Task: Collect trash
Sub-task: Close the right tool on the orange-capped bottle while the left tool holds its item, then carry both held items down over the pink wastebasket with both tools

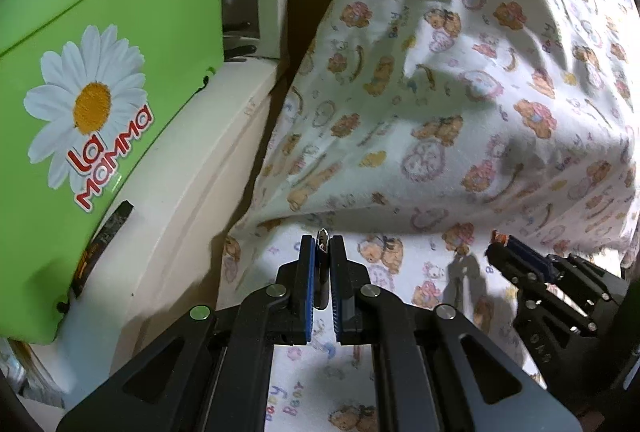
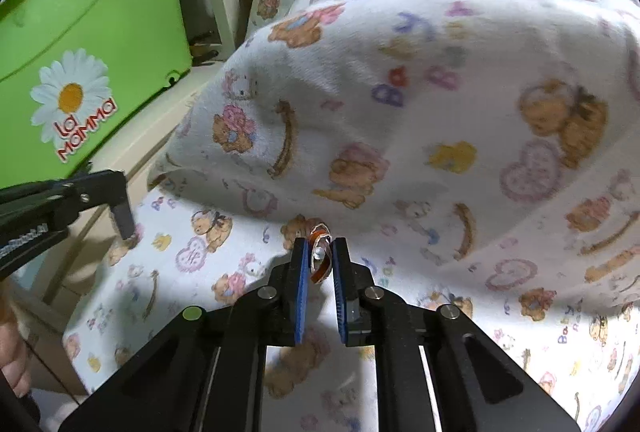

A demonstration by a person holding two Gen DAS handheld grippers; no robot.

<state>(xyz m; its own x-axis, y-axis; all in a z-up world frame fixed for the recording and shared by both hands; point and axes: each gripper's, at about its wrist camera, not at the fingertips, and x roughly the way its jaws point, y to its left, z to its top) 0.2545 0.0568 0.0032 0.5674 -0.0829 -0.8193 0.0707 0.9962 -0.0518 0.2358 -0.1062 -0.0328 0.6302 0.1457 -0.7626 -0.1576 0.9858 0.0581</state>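
Observation:
My left gripper (image 1: 322, 252) is shut on a dark, flat wrapper (image 1: 322, 238) that pokes up between its blue pads. It hovers over the bear-print sheet (image 1: 420, 136). My right gripper (image 2: 320, 252) is shut on a crumpled orange-and-white wrapper (image 2: 320, 256). The right gripper also shows in the left wrist view (image 1: 502, 246) at the right, with a bit of orange at its tip. The left gripper's finger (image 2: 120, 208) shows in the right wrist view at the left. A green bin with a daisy and "La Mamma" (image 1: 88, 92) stands to the left, also in the right wrist view (image 2: 88, 44).
The bin stands on a cream ledge (image 1: 192, 172) beside the bed. The sheet rises in a big fold (image 2: 400, 92) ahead of both grippers. A dark flat wrapper (image 1: 104, 244) lies at the bin's base. A hand (image 2: 12, 352) shows at the left edge.

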